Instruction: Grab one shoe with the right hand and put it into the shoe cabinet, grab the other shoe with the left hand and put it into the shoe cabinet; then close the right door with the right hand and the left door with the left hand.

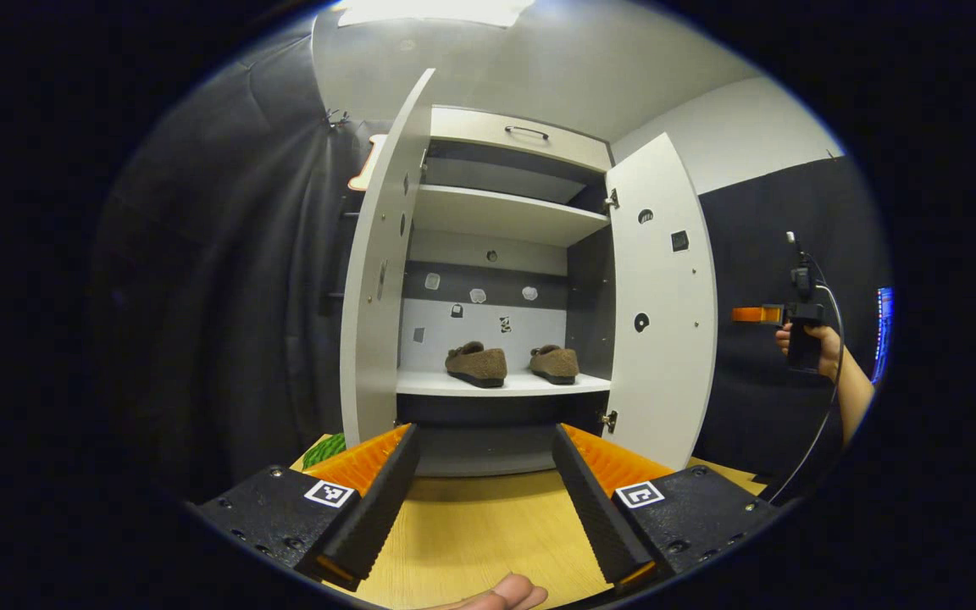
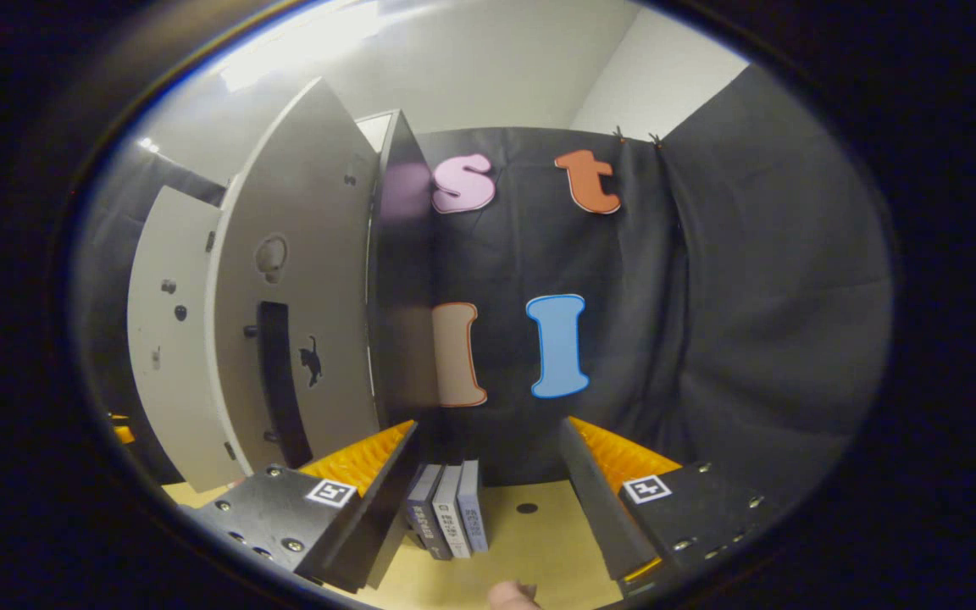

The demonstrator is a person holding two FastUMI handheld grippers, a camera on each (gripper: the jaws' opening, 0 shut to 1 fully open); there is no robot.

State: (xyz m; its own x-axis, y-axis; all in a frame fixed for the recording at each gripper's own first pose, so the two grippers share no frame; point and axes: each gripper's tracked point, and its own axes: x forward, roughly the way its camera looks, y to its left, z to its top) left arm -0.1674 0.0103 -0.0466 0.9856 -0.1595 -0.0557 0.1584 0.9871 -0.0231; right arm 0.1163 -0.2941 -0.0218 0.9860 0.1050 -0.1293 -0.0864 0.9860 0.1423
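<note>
The left gripper (image 1: 485, 491) is wide open and empty above the desk (image 1: 488, 525), facing the shoe cabinet (image 1: 496, 280) straight ahead. Both shoes (image 1: 476, 363) sit side by side on its lower shelf (image 1: 501, 384), so only the doors seem left. The right gripper (image 2: 488, 500), also open and empty, sits just right of the open right door (image 2: 302, 288), likely ready to push it shut.

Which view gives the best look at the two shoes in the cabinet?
The left gripper view: it faces the open shoe cabinet head-on, with both shoes side by side on its lower shelf. The right gripper view looks past the cabinet's side and right door.
</note>
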